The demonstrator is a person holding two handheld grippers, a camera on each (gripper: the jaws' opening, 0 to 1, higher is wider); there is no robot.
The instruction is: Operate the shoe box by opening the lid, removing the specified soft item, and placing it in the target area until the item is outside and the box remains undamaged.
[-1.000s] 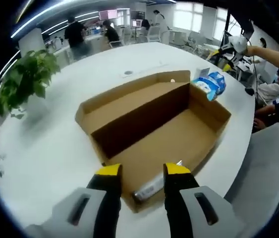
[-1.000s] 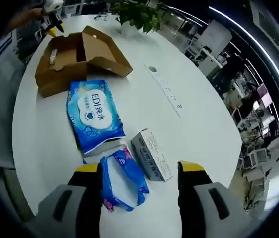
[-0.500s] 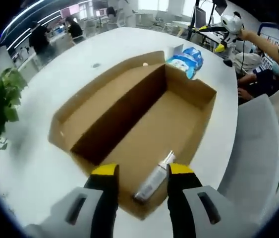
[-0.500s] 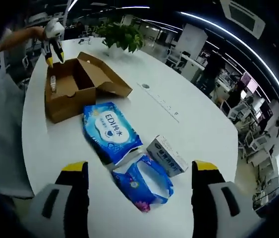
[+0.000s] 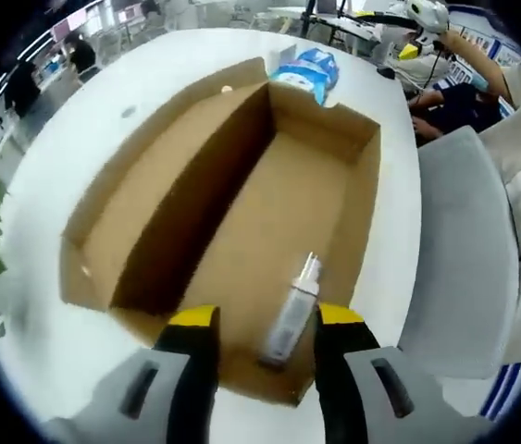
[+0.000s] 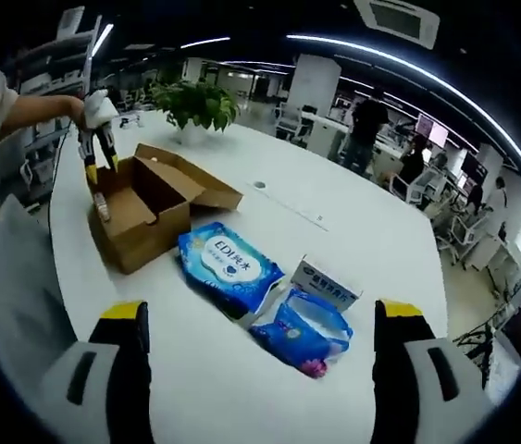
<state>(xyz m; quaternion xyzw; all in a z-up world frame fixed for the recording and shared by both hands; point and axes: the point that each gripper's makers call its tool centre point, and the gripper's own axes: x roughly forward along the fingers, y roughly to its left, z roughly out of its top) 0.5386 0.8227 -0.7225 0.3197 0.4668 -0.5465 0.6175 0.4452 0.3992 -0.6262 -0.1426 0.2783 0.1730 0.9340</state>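
The cardboard shoe box (image 5: 316, 199) stands open on the white table, its lid (image 5: 154, 180) folded out to the side. Inside, near the close end wall, lies a slim silver bottle (image 5: 290, 314). My left gripper (image 5: 266, 324) hangs open just above it, one yellow-tipped jaw on each side of the bottle in the picture. In the right gripper view the same box (image 6: 144, 213) is at the left with the left gripper (image 6: 101, 139) over it, held by a hand. My right gripper (image 6: 260, 319) is wide open above the table, holding nothing, well back from a blue wet-wipes pack (image 6: 230, 264).
A smaller blue soft pack (image 6: 308, 328) and a white carton (image 6: 328, 285) lie beside the wipes pack. A potted plant (image 6: 195, 102) stands at the table's far side. A grey chair (image 5: 454, 240) sits against the table edge near the box. People sit at desks behind.
The left gripper has come lower and closer over the box, so the bottle now sits between its jaws. The right gripper has drawn back from the packs and its jaws have spread wider.
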